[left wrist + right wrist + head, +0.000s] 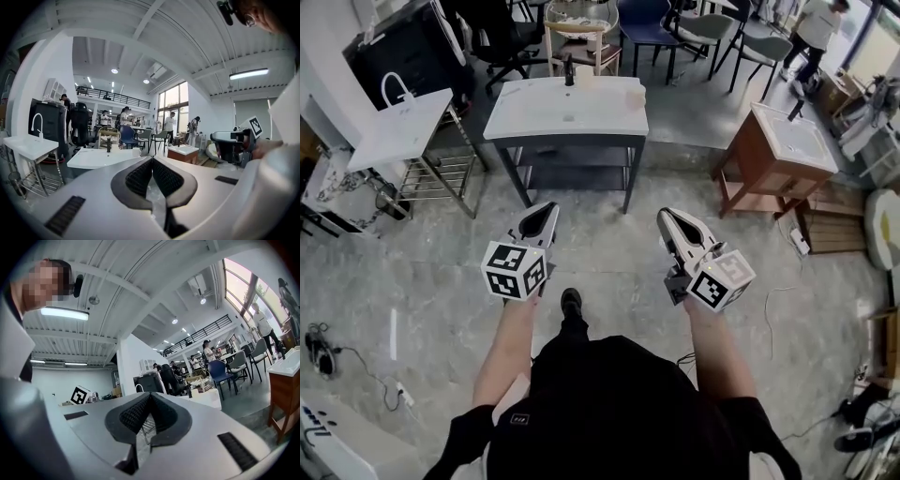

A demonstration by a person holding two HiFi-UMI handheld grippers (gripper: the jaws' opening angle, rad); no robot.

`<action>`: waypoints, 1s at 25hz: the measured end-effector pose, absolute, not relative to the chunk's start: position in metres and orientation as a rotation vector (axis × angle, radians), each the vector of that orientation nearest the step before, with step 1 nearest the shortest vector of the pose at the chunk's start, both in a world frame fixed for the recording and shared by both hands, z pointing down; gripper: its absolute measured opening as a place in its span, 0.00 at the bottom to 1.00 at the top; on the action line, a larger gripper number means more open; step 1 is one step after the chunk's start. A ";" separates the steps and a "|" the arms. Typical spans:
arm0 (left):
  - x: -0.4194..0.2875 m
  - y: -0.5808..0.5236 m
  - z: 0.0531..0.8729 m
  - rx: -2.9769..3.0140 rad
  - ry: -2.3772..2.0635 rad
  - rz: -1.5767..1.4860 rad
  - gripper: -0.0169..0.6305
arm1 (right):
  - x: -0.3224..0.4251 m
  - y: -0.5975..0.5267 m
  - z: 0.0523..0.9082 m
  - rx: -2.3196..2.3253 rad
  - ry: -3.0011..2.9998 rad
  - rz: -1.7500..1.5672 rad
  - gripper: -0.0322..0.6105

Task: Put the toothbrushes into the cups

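Note:
My left gripper (548, 214) and right gripper (668, 217) are held side by side over the grey floor, both pointing towards a white basin-top table (546, 114). The jaws of both are shut, with nothing between them. In the left gripper view the left gripper (152, 159) has its ribbed pads together, and in the right gripper view so does the right gripper (149, 394). On the table stand a black tap (569, 70) and a pale cup (635, 93), and the cup (136, 151) also shows in the left gripper view. No toothbrush can be made out in any view.
A wooden basin cabinet (778, 155) stands to the right, with a white basin on a wire rack (398, 127) to the left. Chairs (652, 23) and a person (816, 28) are behind the table. Cables (356, 361) lie on the floor at the left.

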State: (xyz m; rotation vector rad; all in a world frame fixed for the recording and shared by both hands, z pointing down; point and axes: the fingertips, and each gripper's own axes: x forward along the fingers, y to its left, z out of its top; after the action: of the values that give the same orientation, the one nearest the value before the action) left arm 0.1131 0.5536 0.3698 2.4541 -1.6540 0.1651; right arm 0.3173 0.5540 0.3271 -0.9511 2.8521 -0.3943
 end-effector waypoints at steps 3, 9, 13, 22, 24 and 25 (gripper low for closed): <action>0.090 0.511 0.372 2.446 -1.647 0.152 0.05 | 0.296 0.513 0.329 -0.961 2.860 -0.408 0.09; 0.028 0.430 0.364 2.454 -1.649 0.171 0.05 | 0.234 0.427 0.330 -0.946 2.866 -0.453 0.09; -0.020 0.387 0.361 2.447 -1.671 0.155 0.05 | 0.181 0.378 0.332 -0.914 2.889 -0.473 0.09; -0.090 0.320 0.371 2.403 -1.684 0.152 0.05 | 0.096 0.313 0.347 -0.819 2.926 -0.544 0.09; -0.098 0.305 0.373 2.400 -1.683 0.159 0.05 | 0.091 0.295 0.351 -0.832 2.913 -0.576 0.09; -0.103 0.297 0.376 2.391 -1.684 0.157 0.05 | 0.087 0.286 0.353 -0.831 2.909 -0.592 0.09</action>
State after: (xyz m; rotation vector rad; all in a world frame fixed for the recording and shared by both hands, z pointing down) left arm -0.1029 0.2971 0.3756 2.3905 -1.6843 0.1575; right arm 0.0866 0.2857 0.3532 -0.8308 2.9087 -0.5919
